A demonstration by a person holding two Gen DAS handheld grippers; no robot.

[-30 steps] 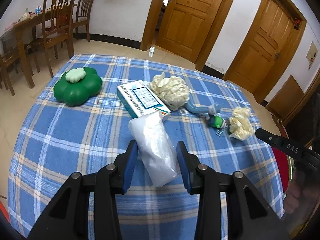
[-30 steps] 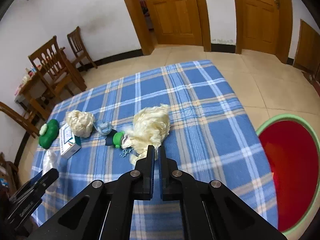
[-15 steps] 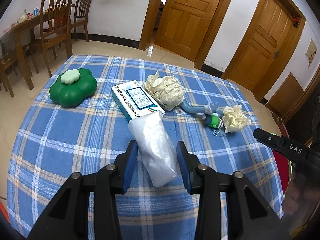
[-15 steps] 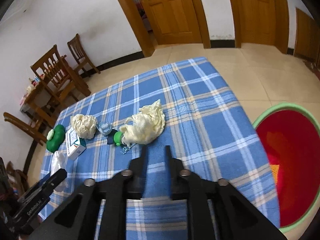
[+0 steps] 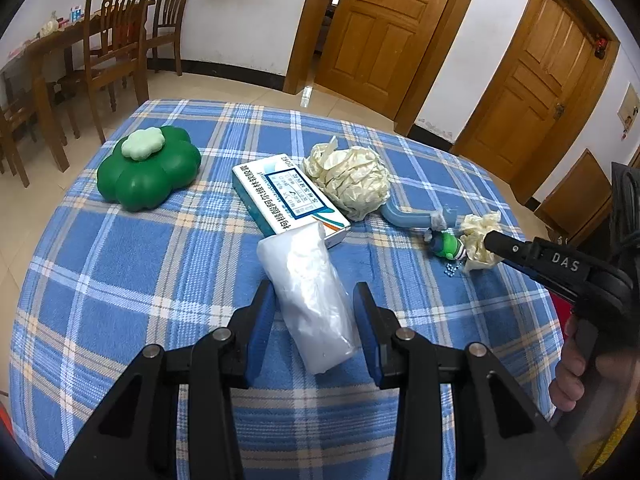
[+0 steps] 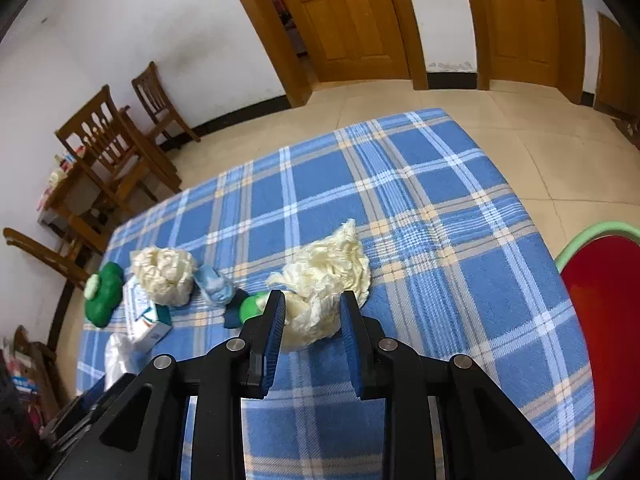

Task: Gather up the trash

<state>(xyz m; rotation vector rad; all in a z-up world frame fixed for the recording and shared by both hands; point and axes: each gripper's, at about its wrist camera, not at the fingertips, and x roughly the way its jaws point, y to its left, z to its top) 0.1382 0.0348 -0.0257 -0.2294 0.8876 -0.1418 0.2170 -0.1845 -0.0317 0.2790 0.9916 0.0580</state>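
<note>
Right gripper (image 6: 312,316), jaws spread, straddles the near end of a crumpled cream paper wad (image 6: 326,280) on the blue plaid tablecloth (image 6: 440,208); neither pad appears to press the paper yet. The wad's long axis runs away from the gripper and slightly rightward, so the fingers bracket its narrower width, which suits a straight closure. Left gripper (image 5: 314,312), jaws likewise spread, flanks a white plastic bag roll (image 5: 308,288) lying roughly lengthwise between its fingers, with gaps visible on both sides. Of the two, the right gripper is nearer this wad, and in the left wrist view its fingertip overlaps the paper.

Beyond the bag roll: a white-and-teal medicine box (image 5: 288,198), touching the roll's far end, and a second, larger crumpled wad (image 5: 348,180) just beside the box. Between the two wads lie a blue curved plastic piece (image 5: 408,218), a small green-capped object (image 5: 446,244), and scattered blue beads (image 5: 452,270). A green clover-shaped container (image 5: 148,170) sits well apart at far left. A red bin with green rim (image 6: 600,332), the probable destination, stands off the table's right edge.
</note>
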